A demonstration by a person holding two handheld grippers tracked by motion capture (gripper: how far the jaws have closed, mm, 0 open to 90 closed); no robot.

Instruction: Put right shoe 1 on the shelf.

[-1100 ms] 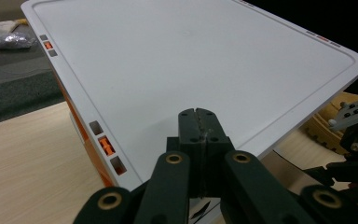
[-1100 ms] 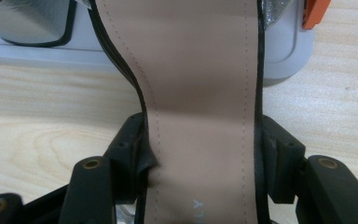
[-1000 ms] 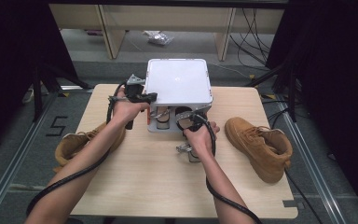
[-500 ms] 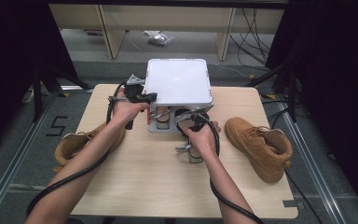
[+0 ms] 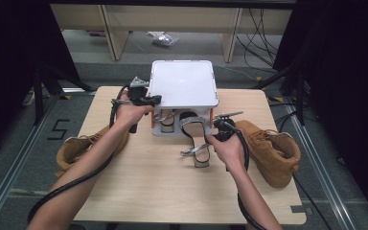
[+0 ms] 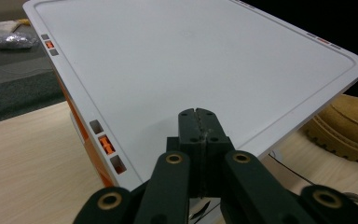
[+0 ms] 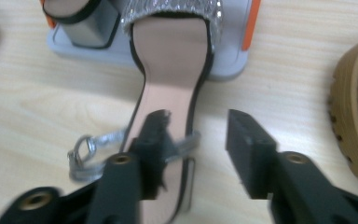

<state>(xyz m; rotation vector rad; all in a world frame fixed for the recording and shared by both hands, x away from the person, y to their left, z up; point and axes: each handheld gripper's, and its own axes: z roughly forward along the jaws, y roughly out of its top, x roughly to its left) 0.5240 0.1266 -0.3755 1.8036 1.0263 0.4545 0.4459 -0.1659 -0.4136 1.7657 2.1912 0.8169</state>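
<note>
1. Since the earlier high view, the right gripper (image 5: 220, 125) has drawn back toward the person, its jaws just closing partway with nothing clamped; the sandal (image 5: 195, 139) lies half inside the shoe rack (image 5: 184, 86).
2. Left gripper view: the left gripper (image 6: 198, 122), jaws fully together and empty, rests against the rack's white top.
3. Right gripper view: jaws apart, the left one over the ankle strap (image 7: 93, 149). It could snag and drag the sandal out.
4. Motion blur hides any contact; the sandal's toe is hidden under the rack.
</note>
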